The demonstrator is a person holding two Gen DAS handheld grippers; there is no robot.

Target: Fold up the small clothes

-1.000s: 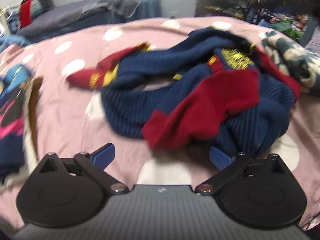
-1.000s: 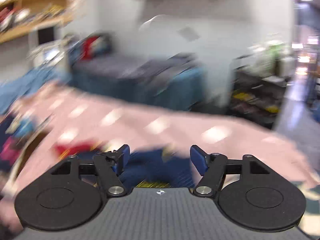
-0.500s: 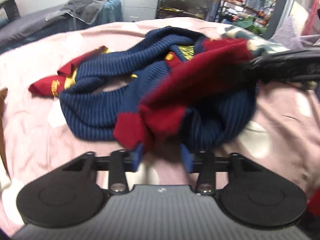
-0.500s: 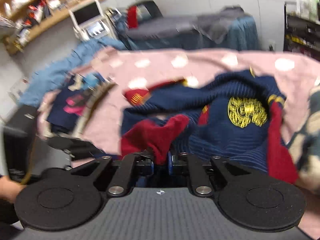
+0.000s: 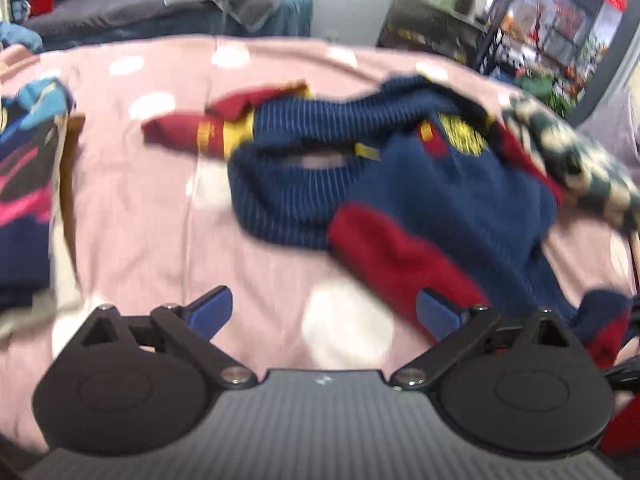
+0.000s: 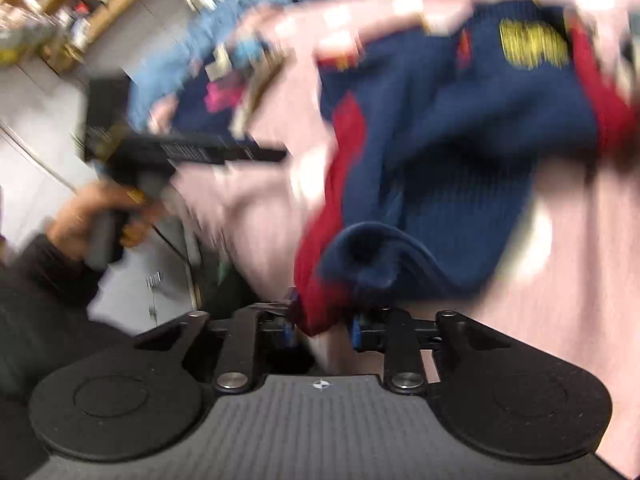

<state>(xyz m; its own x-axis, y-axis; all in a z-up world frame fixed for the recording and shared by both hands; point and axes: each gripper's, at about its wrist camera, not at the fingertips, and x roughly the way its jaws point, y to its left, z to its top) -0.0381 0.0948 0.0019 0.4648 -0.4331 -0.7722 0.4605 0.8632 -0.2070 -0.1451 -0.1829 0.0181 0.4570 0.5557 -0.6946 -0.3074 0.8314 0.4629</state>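
Observation:
A navy knit sweater (image 5: pixel 448 196) with red panels and a yellow crest lies crumpled on the pink dotted sheet (image 5: pixel 140 220), one red sleeve (image 5: pixel 188 132) stretched to the left. My left gripper (image 5: pixel 324 310) stands wide open just in front of the sweater's red hem (image 5: pixel 392 264). Nothing is between its fingers but sheet. In the blurred right wrist view, the sweater (image 6: pixel 460 120) rises toward my right gripper (image 6: pixel 322 328). That gripper's jaws are opening, and a red and navy fold of the hem (image 6: pixel 320 304) still hangs between them.
A stack of dark clothes with pink and blue prints (image 5: pixel 24 184) lies at the sheet's left edge. A green and cream patterned garment (image 5: pixel 580 160) sits at the right. Behind are a grey-covered couch (image 5: pixel 160 8) and cluttered shelves (image 5: pixel 540 32). A person's hand (image 6: pixel 92 220) holds the left gripper.
Half a second ago both grippers were pinched on the red hem. Now the left has opened and let go, the hem lies on the sheet, and the right jaws have spread.

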